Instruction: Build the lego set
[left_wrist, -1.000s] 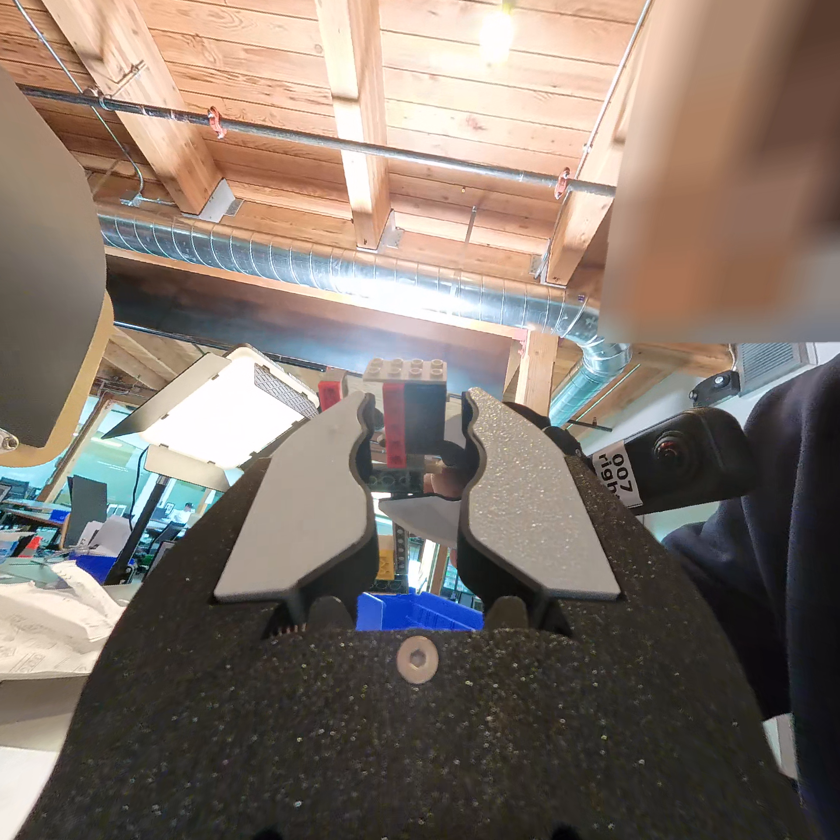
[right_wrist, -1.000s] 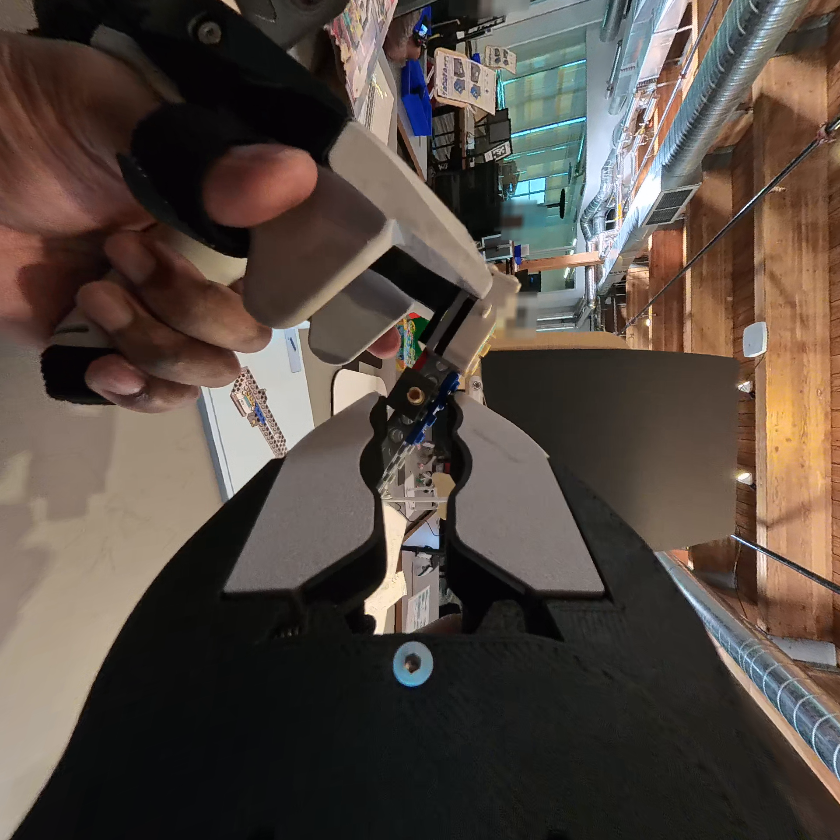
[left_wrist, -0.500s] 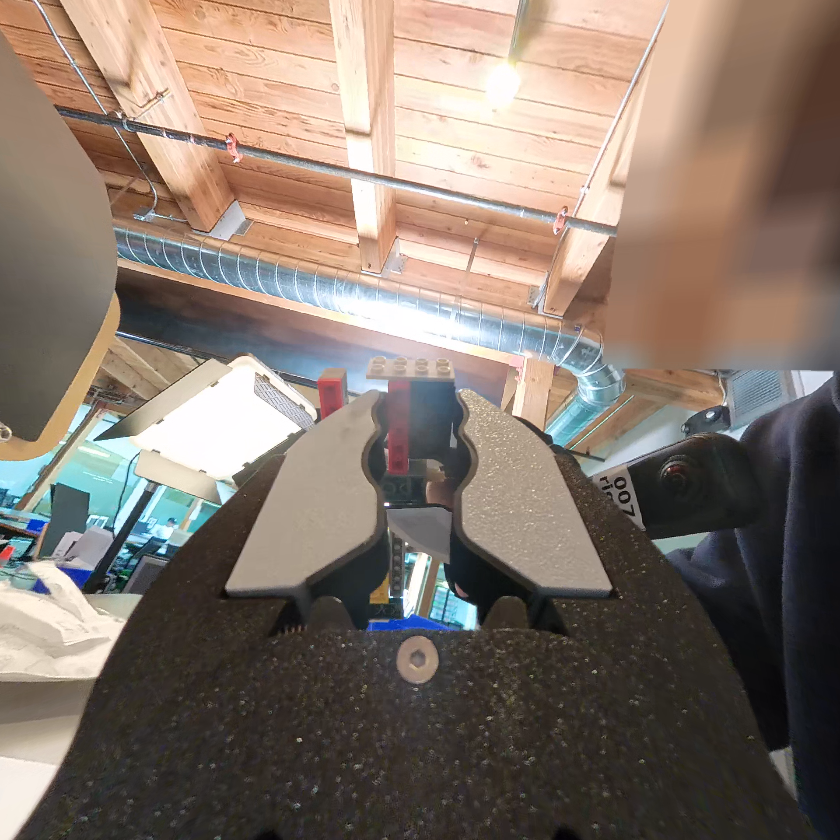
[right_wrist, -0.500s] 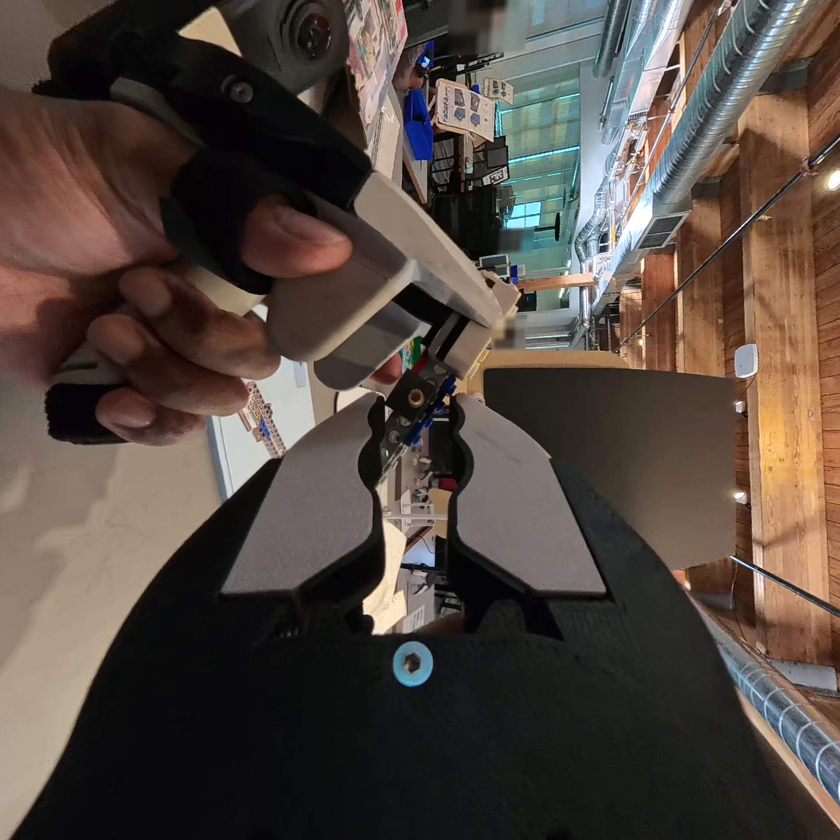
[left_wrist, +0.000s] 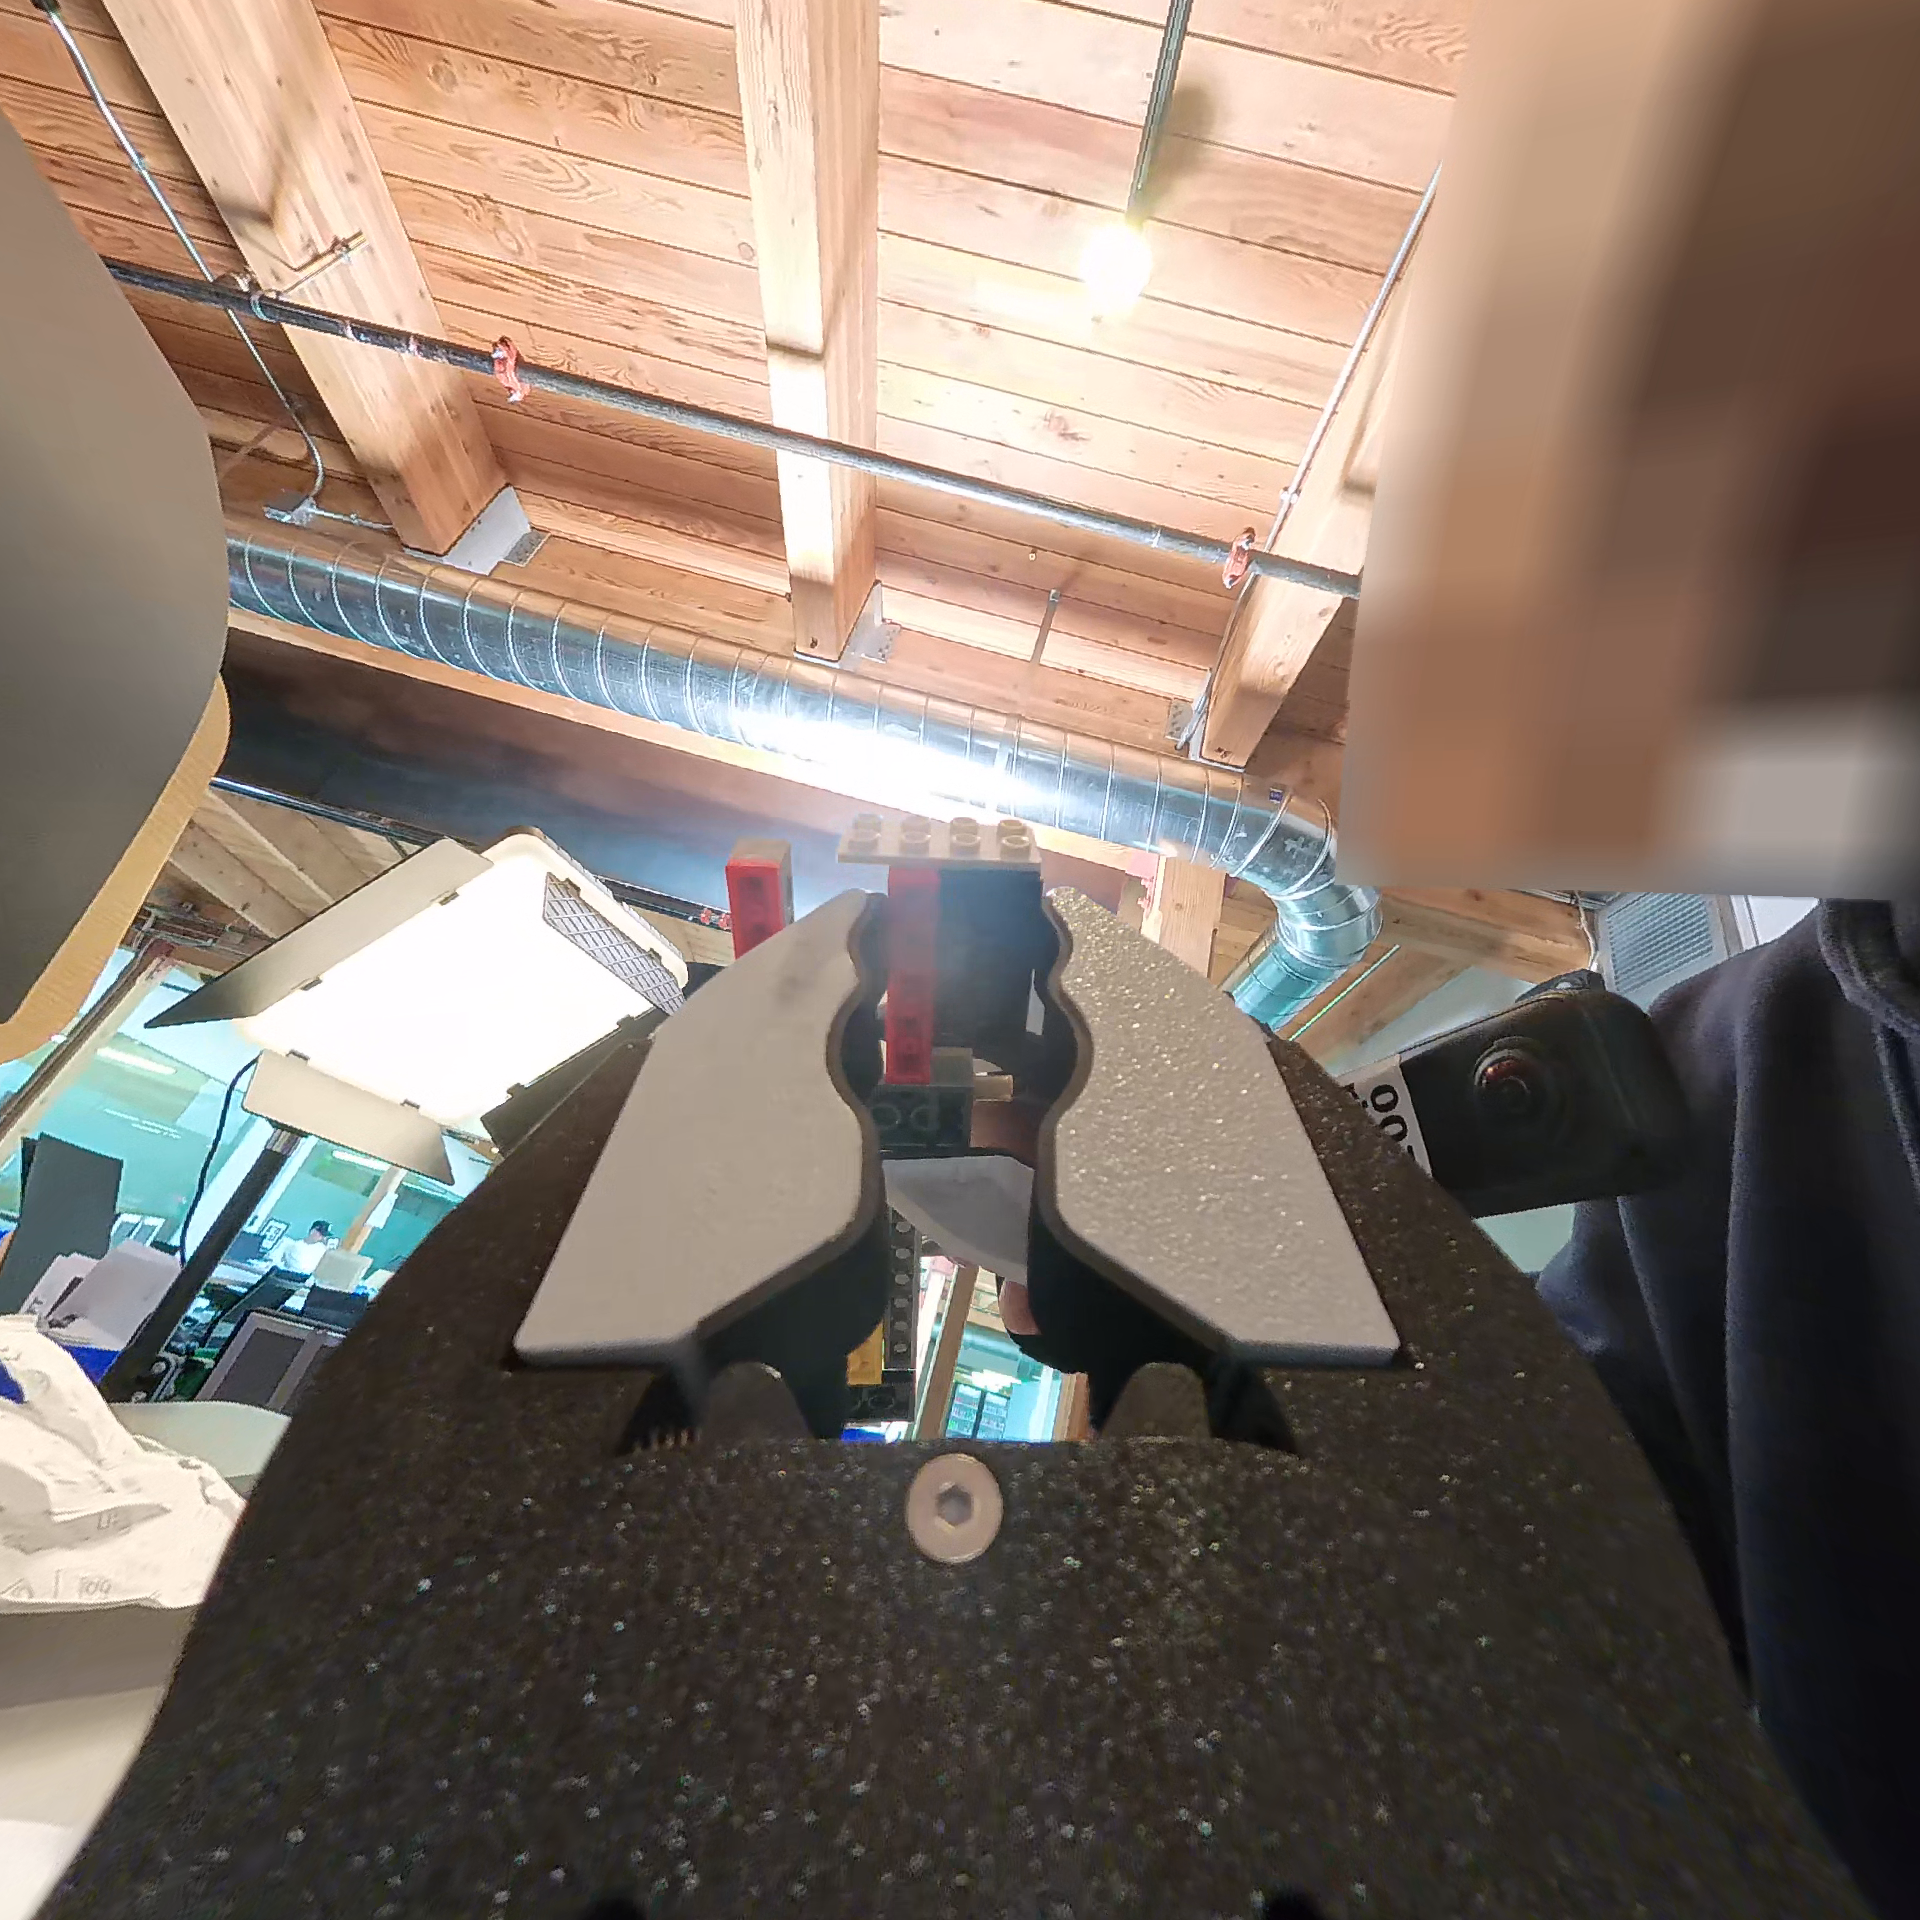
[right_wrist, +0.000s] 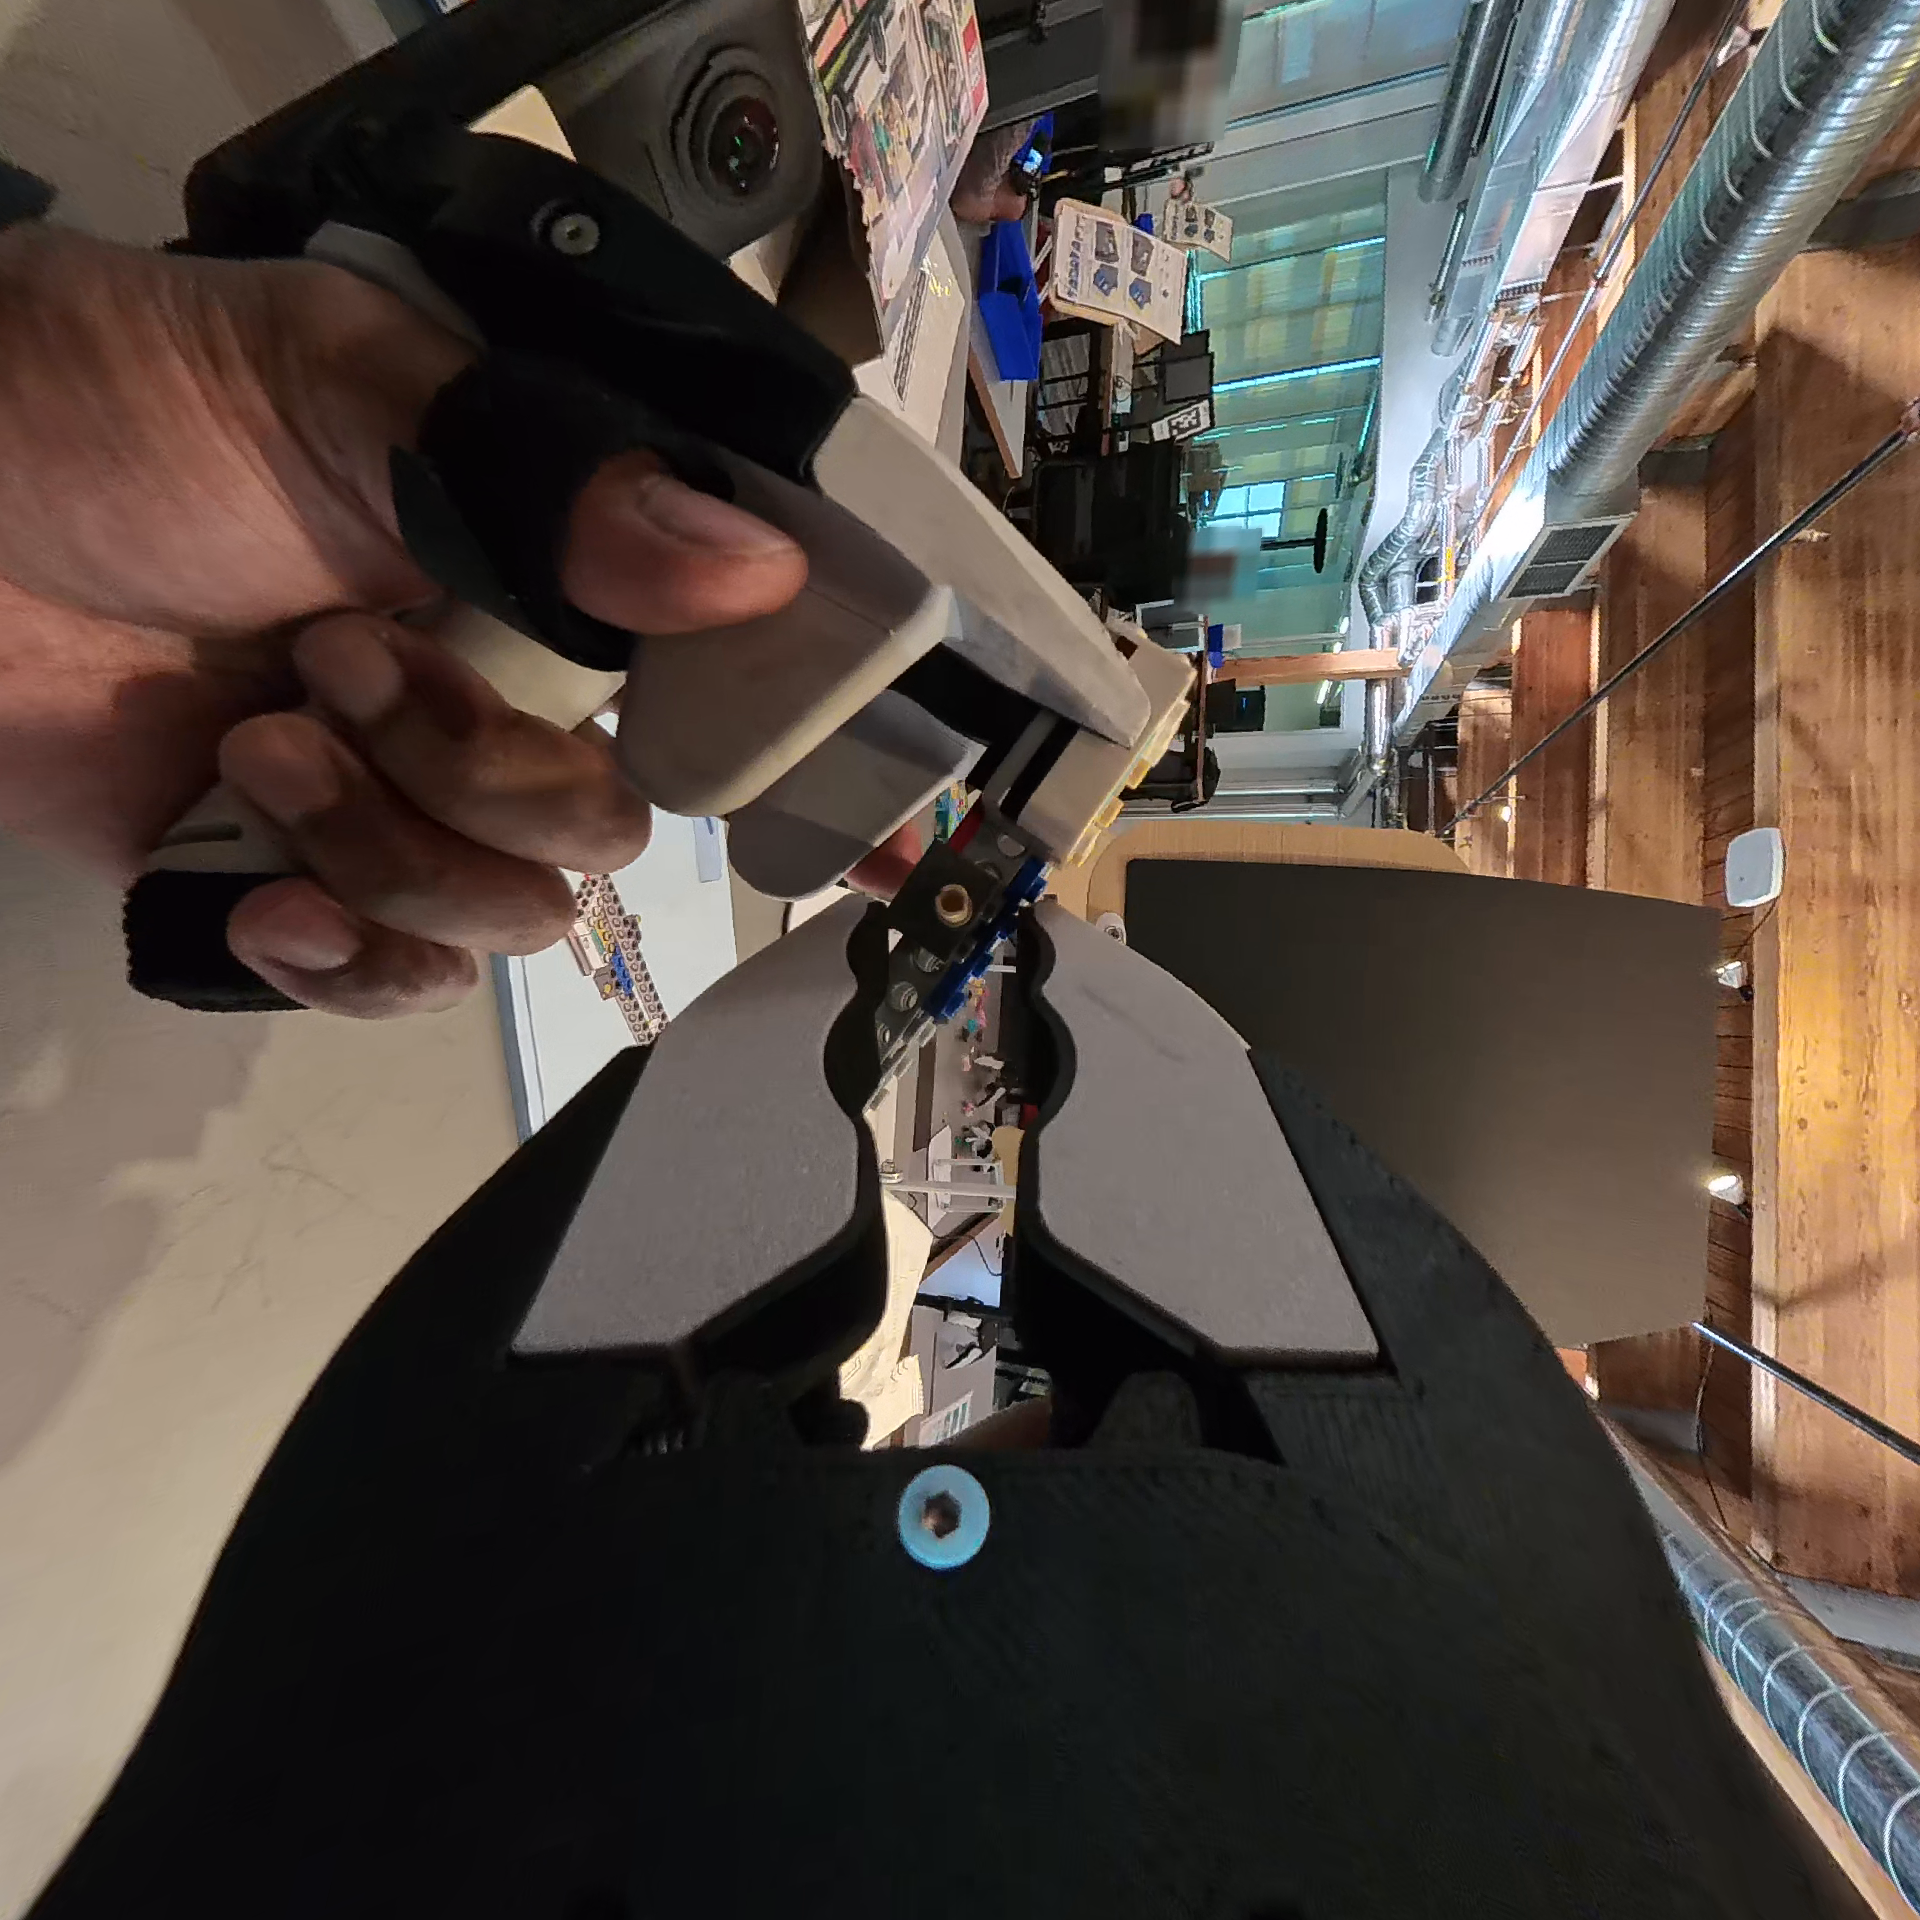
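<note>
Both grippers hold one brick assembly up in the air between them. In the left wrist view my left gripper (left_wrist: 956, 914) points at the ceiling and is shut on the assembly's black brick (left_wrist: 987, 966) and red beam (left_wrist: 914, 977). A tan plate (left_wrist: 940, 842) caps them, and a second red beam (left_wrist: 758, 904) stands to the left. In the right wrist view my right gripper (right_wrist: 951, 925) is shut on the other end: a black block with a brass pin (right_wrist: 940, 914), a grey holed beam (right_wrist: 899, 1003) and blue pieces (right_wrist: 982, 951). The left gripper (right_wrist: 831, 675), held by a hand (right_wrist: 260, 623), meets it from the upper left.
A pale table (right_wrist: 208, 1195) lies below, with a white board (right_wrist: 561, 1029) that carries another brick build (right_wrist: 613, 966). A dark panel with a wooden rim (right_wrist: 1403, 1091) stands to the right. A lit lamp panel (left_wrist: 416, 987), crumpled paper (left_wrist: 83, 1475) and a person's dark sleeve (left_wrist: 1766, 1351) surround the left gripper. The tips of both grippers are at nearly the same place.
My left gripper's fingers closed in from a wider stance onto the black and red bricks. In the right wrist view the left gripper and hand drew closer. The right gripper kept its hold.
</note>
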